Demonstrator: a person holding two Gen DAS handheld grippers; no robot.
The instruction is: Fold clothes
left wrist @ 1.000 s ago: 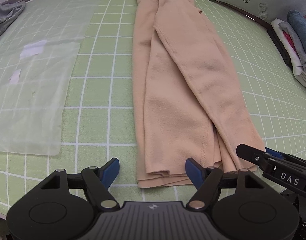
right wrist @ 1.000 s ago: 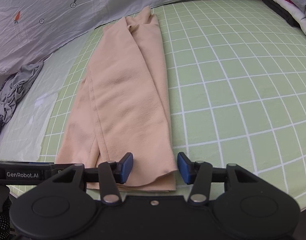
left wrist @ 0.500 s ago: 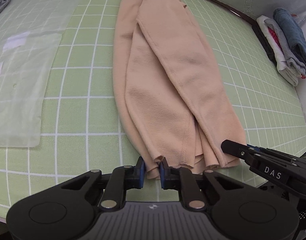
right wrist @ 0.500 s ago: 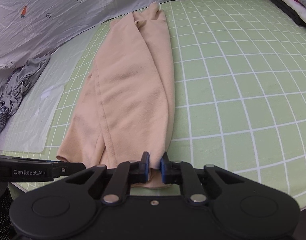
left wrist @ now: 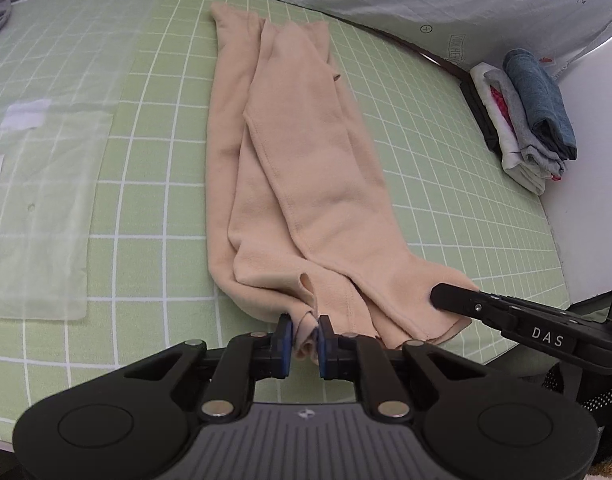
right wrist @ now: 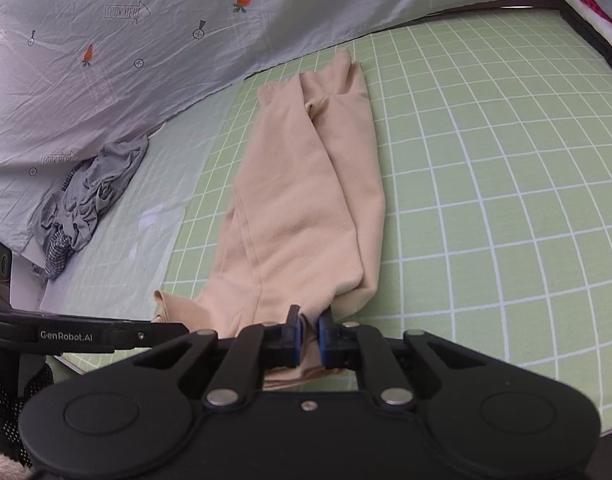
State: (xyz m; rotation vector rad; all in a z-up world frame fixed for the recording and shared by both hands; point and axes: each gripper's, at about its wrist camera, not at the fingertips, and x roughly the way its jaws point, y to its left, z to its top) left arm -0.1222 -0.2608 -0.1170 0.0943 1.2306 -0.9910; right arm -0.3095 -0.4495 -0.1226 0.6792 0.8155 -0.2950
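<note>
A long beige garment point(left wrist: 302, 184), folded lengthwise, lies on the green grid mat point(left wrist: 162, 168) and runs away from me. My left gripper point(left wrist: 305, 338) is shut on the garment's near left corner, lifted a little off the mat. My right gripper point(right wrist: 309, 336) is shut on the near right corner of the same garment point(right wrist: 302, 208). The right gripper also shows in the left wrist view point(left wrist: 521, 320), and the left gripper shows in the right wrist view point(right wrist: 86, 334).
A stack of folded clothes point(left wrist: 521, 116) sits at the mat's far right. A crumpled grey garment point(right wrist: 90, 196) lies at the far left by a printed sheet point(right wrist: 146, 40). A clear plastic sheet point(left wrist: 34, 184) covers the mat's left part.
Both grippers went from open to shut on the garment's near end. The near end is now raised and bunched, and both views have risen.
</note>
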